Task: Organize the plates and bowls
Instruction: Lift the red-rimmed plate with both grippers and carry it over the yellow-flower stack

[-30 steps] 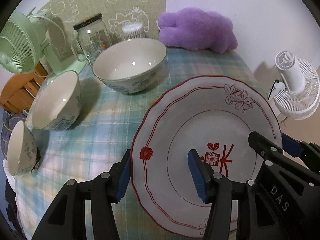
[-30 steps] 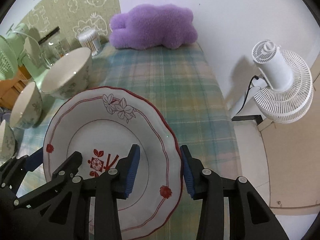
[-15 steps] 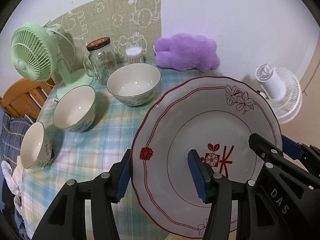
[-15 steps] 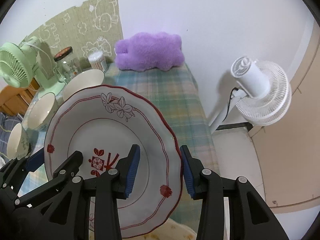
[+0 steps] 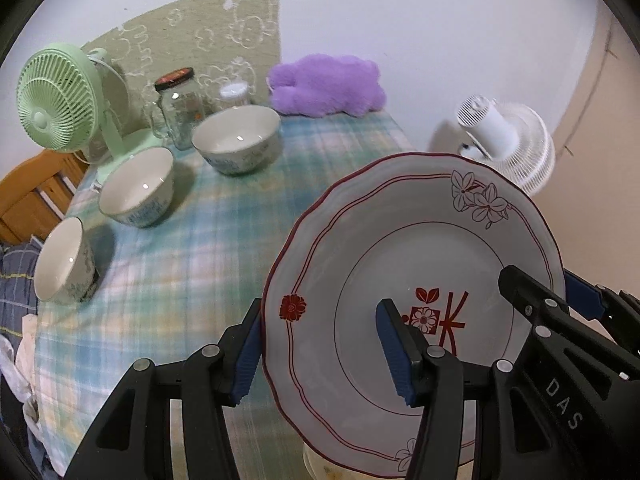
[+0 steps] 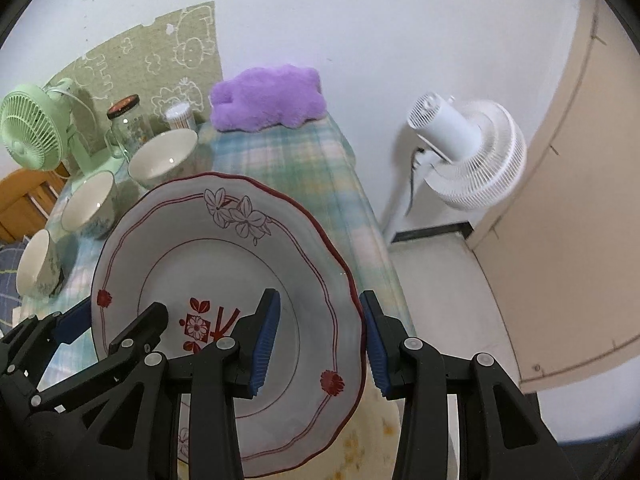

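Note:
A white plate with a red rim and red flower marks (image 5: 404,248) (image 6: 224,256) hangs tilted above the table. My left gripper (image 5: 320,344) is shut on its left rim, one blue pad under the edge and one on the inner face. On the opposite rim my right gripper (image 6: 318,336) is shut the same way. Three white bowls stand on the checked cloth: a large one (image 5: 236,138) (image 6: 164,158) at the back, a middle one (image 5: 136,186) (image 6: 88,204), and a small one (image 5: 62,260) (image 6: 34,264) nearest the left edge.
A green fan (image 5: 56,96), a glass jar (image 5: 178,108), a small white tub (image 5: 236,92) and a purple plush toy (image 5: 324,84) line the back of the table. A white floor fan (image 6: 468,156) stands to the right beside a beige door (image 6: 560,220). A wooden chair (image 5: 28,196) is at left.
Both grippers have lifted the plate up and back from the table. The bowls and back-wall items now look smaller and farther, and more floor shows at right.

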Motion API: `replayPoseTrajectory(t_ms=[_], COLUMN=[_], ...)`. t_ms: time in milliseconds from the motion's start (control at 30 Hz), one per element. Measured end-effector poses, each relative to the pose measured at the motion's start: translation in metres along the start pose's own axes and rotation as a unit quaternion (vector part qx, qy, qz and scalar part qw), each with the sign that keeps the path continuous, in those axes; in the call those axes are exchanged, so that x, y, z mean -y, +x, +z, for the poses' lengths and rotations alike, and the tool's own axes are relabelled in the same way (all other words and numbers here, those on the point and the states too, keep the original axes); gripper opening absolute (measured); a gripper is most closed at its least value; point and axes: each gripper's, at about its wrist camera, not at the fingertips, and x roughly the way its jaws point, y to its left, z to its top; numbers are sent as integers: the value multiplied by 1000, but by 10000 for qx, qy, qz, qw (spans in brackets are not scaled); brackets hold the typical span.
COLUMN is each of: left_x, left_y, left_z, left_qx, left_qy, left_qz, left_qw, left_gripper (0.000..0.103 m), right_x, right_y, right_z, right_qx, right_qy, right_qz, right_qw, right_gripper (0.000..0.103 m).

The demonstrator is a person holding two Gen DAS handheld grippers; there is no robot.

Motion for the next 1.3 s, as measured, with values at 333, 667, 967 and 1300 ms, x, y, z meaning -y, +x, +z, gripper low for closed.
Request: replayPoseTrajectory(t_ms=[333,667,967,1300], left_x=[21,51,54,62], left_y=[1,25,37,38], left_z=[-46,-68,-70,-71], left_qx=[-340,-724,-804,-783], left_qy=[159,93,-216,-221], left_qz=[-255,-109,194,582], left_qw=[9990,9973,9963,9950], left_gripper=[55,56,58,58], right_x=[22,51,56,60], right_y=[-8,19,33,39], right_z=[-49,-67,-68,-64], right_qx=[-238,-643,-774,-810], right_qy=[290,92,-220,-439], right_qz=[-217,-30,333,574], right_qw=[9991,9979,9962,9941], right_gripper=[44,44,44,44])
